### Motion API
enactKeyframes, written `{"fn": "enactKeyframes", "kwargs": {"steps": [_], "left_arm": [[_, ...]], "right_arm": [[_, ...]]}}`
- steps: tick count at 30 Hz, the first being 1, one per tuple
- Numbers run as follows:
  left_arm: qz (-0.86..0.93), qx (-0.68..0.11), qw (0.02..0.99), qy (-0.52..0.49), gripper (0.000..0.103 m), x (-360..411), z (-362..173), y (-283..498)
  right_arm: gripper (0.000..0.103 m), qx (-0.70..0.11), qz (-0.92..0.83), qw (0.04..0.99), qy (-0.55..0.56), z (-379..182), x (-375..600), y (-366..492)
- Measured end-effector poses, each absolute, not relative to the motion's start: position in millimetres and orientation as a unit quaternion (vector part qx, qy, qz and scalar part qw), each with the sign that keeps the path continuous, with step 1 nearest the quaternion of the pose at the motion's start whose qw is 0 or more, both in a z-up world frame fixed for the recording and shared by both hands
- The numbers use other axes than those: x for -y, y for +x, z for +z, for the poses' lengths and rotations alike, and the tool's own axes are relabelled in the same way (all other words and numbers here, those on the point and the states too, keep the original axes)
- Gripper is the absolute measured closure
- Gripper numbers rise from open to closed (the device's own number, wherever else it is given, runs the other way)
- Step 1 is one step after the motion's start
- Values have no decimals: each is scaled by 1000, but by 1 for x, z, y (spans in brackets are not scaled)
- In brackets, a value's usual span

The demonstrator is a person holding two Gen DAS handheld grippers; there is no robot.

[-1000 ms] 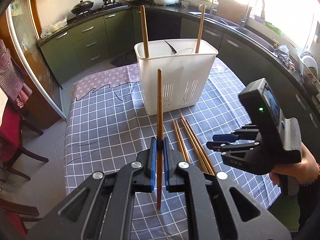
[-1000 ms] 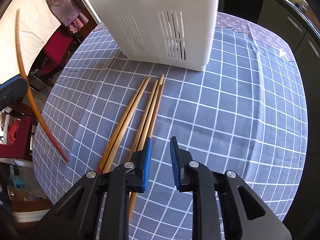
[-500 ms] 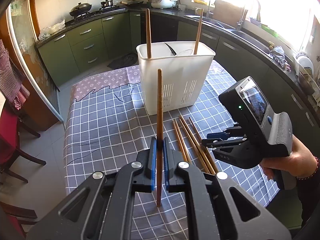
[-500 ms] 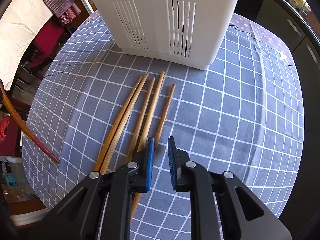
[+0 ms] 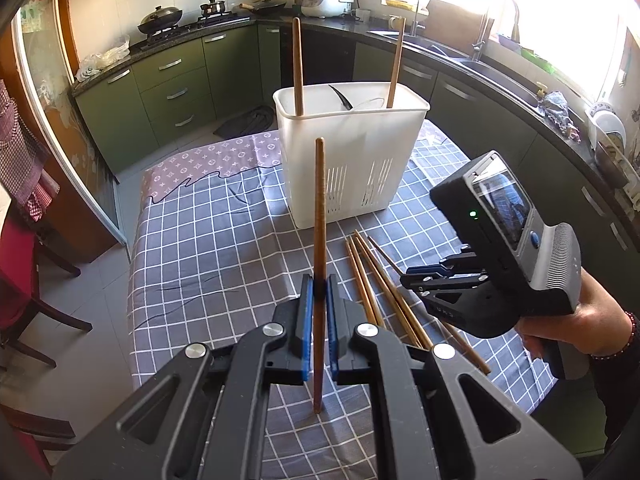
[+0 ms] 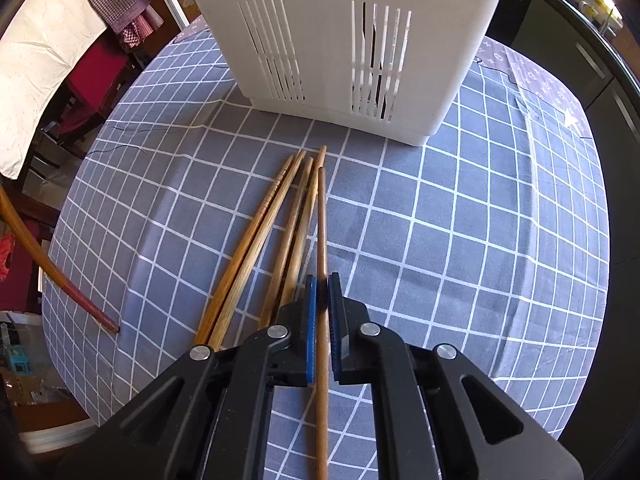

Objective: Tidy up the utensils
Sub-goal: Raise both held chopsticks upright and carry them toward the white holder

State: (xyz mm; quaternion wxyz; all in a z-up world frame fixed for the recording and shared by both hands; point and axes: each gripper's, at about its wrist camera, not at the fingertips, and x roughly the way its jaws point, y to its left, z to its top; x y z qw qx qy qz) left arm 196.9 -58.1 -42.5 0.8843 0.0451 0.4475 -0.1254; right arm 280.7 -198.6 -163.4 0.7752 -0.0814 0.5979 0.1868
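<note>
My left gripper [image 5: 318,292] is shut on a brown chopstick [image 5: 319,216] and holds it upright above the checked tablecloth. A white slotted utensil basket [image 5: 352,168] stands behind it with two chopsticks [image 5: 297,68] standing in it. My right gripper [image 6: 322,284] is shut on one chopstick [image 6: 321,224] of the several that lie on the cloth [image 6: 256,240] in front of the basket [image 6: 344,32]. It also shows in the left wrist view [image 5: 424,278], low at the right. The held upright chopstick shows at the left edge of the right wrist view [image 6: 48,272].
The table with the grey checked cloth [image 5: 208,248] stands in a kitchen with green cabinets [image 5: 172,84] and a sink counter [image 5: 500,68] behind. Red chairs [image 5: 24,280] stand at the table's left side.
My right gripper has moved forward over the lying chopsticks and closed on one of them. My left gripper still holds its chopstick upright and has drawn back a little.
</note>
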Motion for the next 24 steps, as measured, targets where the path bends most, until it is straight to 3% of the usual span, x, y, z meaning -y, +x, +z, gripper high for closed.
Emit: {"fn": "enactKeyframes", "kwargs": {"steps": [13,24], "left_arm": [[-124,-433,891,46,96,52,-27,190],[-129,-424,895,50,97,56,-16,184]], "right_arm": [[96,-468,212,857,-45,-45,244,226],[96,-437,207,874,-43,-25,263,201]]}}
